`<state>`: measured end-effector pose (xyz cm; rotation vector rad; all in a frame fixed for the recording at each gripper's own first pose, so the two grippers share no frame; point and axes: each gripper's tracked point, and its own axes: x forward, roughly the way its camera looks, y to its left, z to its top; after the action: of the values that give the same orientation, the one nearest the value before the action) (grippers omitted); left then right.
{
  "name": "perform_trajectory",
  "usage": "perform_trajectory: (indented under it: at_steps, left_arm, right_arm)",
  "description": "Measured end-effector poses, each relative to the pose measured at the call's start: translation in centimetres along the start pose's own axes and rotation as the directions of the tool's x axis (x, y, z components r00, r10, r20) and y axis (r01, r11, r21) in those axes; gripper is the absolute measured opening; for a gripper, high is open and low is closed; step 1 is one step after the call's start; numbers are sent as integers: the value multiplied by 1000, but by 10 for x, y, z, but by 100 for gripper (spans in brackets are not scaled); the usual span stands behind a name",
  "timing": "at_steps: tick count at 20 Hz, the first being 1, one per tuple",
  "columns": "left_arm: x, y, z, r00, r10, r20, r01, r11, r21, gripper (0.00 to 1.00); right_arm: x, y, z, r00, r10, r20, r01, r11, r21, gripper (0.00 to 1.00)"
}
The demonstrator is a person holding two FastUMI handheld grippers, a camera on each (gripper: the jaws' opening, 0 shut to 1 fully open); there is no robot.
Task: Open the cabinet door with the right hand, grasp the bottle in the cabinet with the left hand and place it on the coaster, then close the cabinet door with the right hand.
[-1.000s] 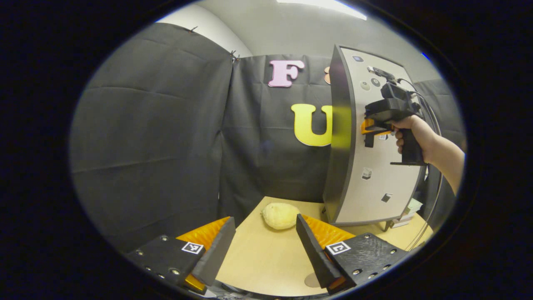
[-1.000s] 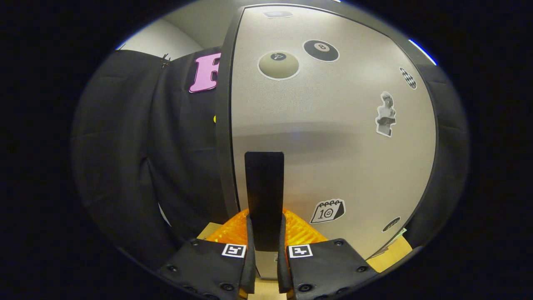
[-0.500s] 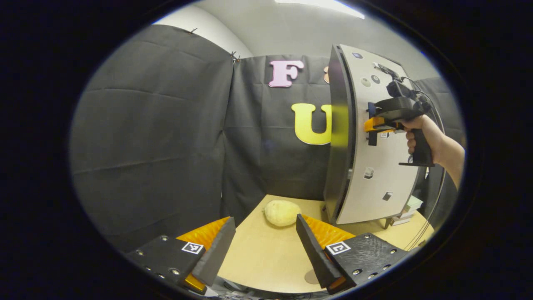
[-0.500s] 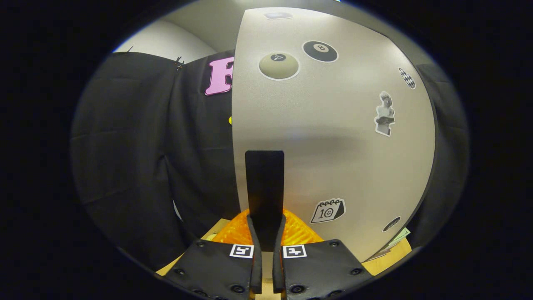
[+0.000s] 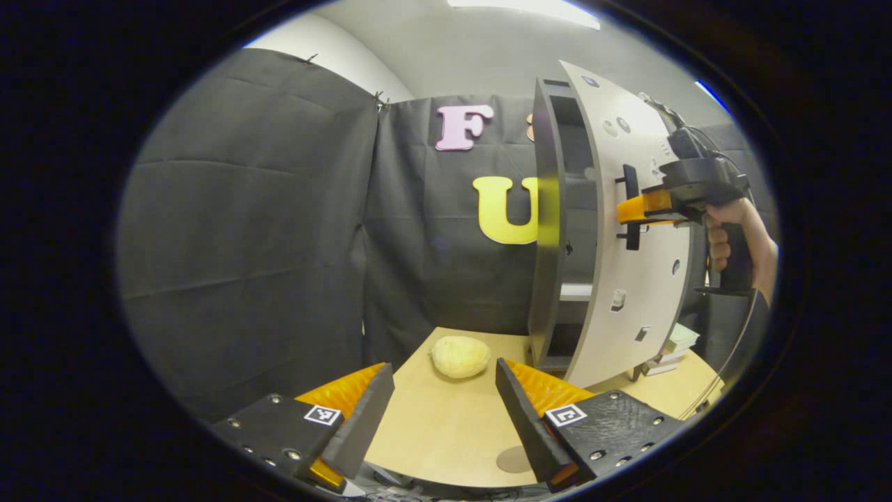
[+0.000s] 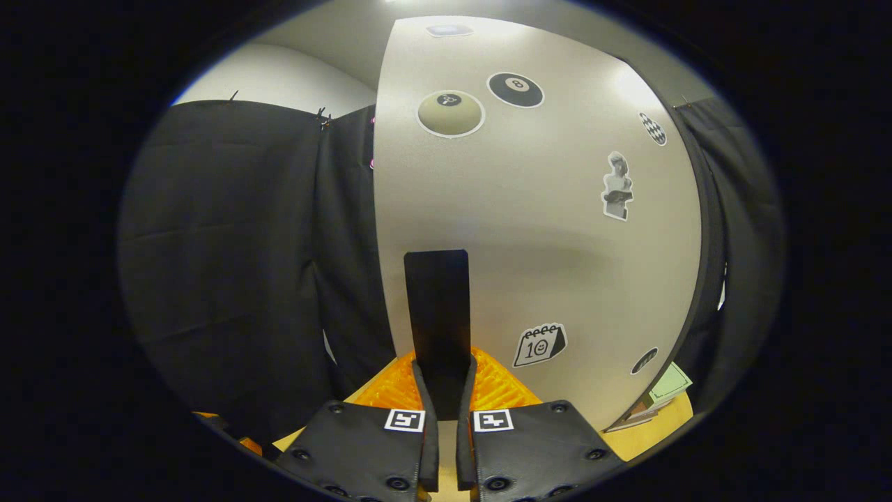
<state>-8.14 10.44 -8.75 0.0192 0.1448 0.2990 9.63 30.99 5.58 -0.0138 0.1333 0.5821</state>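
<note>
Left gripper view showed the cabinet door (image 5: 627, 230) swung partly away from the cabinet (image 5: 550, 223), the right gripper (image 5: 631, 209) pinching the door's dark handle (image 5: 631, 207). In the right gripper view both fingers pressed on that handle (image 6: 437, 314). The left gripper (image 5: 442, 411) hovered with fingers spread, near the cabinet, above the table (image 5: 439, 432) bearing a round coaster (image 5: 514, 459). The bottle could not be made out inside the cabinet.

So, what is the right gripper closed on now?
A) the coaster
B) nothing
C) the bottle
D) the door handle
D: in the right gripper view the fingers of the right gripper press both sides of the handle on the door, which is ajar.
</note>
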Motion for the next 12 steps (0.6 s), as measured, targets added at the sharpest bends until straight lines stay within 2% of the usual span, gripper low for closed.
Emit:
perform_trajectory:
  at_steps: [5,6,8,12]
  left_arm:
    - [0,-23,7,999,-45,-1,45,999,-5,88]
    - [3,-31,11,998,-61,3,61,998,-5,91]
    - [7,-39,16,997,-78,12,78,997,14,88]
    - [8,-57,23,992,-127,27,126,991,40,90]
  right_arm:
    - [-16,-2,-3,1000,28,-11,-28,1000,5,11]
    - [-16,-4,-3,999,30,-13,-30,1000,6,11]
    - [-18,-6,-3,999,30,-11,-30,1000,-2,11]
    - [-23,-12,-2,1000,17,9,-17,1000,-25,11]
